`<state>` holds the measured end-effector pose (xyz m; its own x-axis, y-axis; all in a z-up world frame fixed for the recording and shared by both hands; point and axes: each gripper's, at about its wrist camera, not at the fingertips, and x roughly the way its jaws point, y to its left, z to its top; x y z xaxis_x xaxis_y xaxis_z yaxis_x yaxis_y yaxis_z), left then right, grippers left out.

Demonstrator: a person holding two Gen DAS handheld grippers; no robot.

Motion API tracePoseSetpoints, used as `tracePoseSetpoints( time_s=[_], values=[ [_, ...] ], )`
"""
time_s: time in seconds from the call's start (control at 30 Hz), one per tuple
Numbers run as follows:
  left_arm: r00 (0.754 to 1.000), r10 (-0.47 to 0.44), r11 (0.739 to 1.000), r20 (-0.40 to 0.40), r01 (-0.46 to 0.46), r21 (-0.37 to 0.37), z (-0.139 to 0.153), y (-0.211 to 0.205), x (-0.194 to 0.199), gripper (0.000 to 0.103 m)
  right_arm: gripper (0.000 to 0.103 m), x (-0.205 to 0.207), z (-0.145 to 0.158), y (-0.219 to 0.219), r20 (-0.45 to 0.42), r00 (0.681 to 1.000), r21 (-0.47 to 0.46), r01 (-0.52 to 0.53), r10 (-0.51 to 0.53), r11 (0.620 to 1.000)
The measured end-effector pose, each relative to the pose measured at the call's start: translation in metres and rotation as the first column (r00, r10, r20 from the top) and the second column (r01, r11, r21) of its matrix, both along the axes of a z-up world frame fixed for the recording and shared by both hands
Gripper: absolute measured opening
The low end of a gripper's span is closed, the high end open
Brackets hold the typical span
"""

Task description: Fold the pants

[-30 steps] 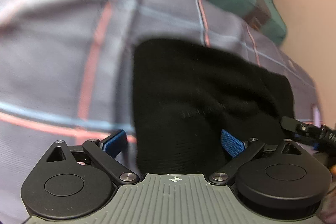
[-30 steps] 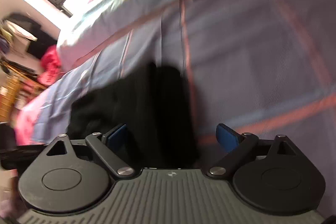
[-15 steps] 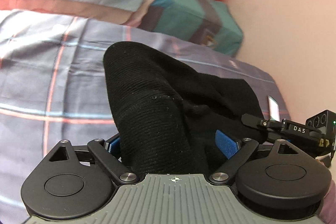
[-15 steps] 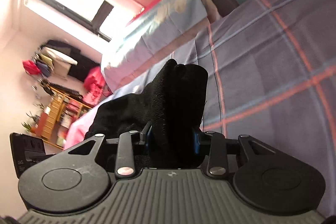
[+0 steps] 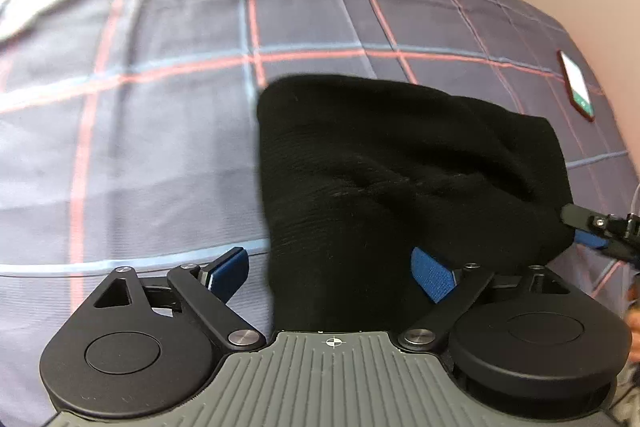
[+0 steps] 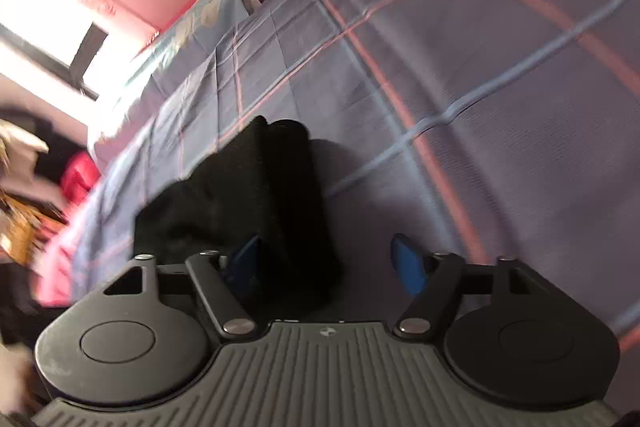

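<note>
Now both the left gripper [image 5: 332, 269] and right gripper [image 6: 324, 261] are widely opened, nothing held; the black knitted pants [image 5: 400, 167], folded on the checked bedsheet [image 5: 160, 107], should be smoothed toward 12 o'clock.

Each handheld unit has a ribbed grey housing with a small crosshair mark, flanked by two round black discs. Black link arms with silver screws carry the blue-padded fingers of the left gripper [image 5: 332, 269] and right gripper [image 6: 325, 261] (pads look textured).

Blown-out window [image 6: 44, 39], motion blur, fisheye warping
</note>
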<state>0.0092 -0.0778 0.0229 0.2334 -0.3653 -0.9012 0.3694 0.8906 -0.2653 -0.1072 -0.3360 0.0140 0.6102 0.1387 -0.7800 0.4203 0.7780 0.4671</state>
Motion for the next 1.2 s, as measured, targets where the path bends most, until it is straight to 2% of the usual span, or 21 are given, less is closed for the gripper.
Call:
tracePoseSetpoints(
  time_s=[0.07,0.13,0.17,0.3,0.37,0.53,0.77,1.2],
  values=[
    [1.000,0.003,0.997,0.021,-0.005,0.082,0.009,0.005,-0.011,0.103,0.075,-0.007,0.010,0.001,-0.039,0.996,-0.089,0.076,-0.080,0.993],
    [0.999,0.019,0.994,0.038,-0.023,0.104,0.017,0.014,-0.022,0.103,0.075,-0.017,0.016,0.005,-0.107,0.979,-0.236,0.145,-0.174,0.961],
    [0.999,0.029,0.993,0.037,-0.033,0.111,0.022,0.016,-0.026,0.103,0.076,-0.019,0.018,0.008,-0.131,0.972,-0.269,0.155,-0.196,0.951],
    [0.998,0.039,0.981,0.059,-0.049,0.188,0.030,0.018,-0.052,0.103,0.077,-0.028,0.027,0.040,-0.093,0.993,-0.216,0.055,-0.076,0.975],
    [0.997,0.041,0.975,0.070,-0.056,0.217,0.028,0.014,-0.061,0.103,0.082,-0.028,0.031,0.062,-0.083,0.996,-0.231,0.002,-0.021,0.973],
    [0.997,0.039,0.967,0.063,-0.053,0.248,0.026,0.012,-0.076,0.103,0.083,-0.033,0.041,0.111,-0.079,0.991,-0.247,-0.129,0.113,0.960],
    [0.998,0.040,0.961,0.054,-0.054,0.273,0.023,0.008,-0.085,0.103,0.084,-0.032,0.035,0.134,-0.103,0.983,-0.275,-0.174,0.152,0.945],
    [0.999,0.026,0.959,0.037,-0.036,0.282,0.021,0.003,-0.087,0.103,0.086,-0.043,0.031,0.133,-0.128,0.982,-0.272,-0.167,0.136,0.948]
  ],
)
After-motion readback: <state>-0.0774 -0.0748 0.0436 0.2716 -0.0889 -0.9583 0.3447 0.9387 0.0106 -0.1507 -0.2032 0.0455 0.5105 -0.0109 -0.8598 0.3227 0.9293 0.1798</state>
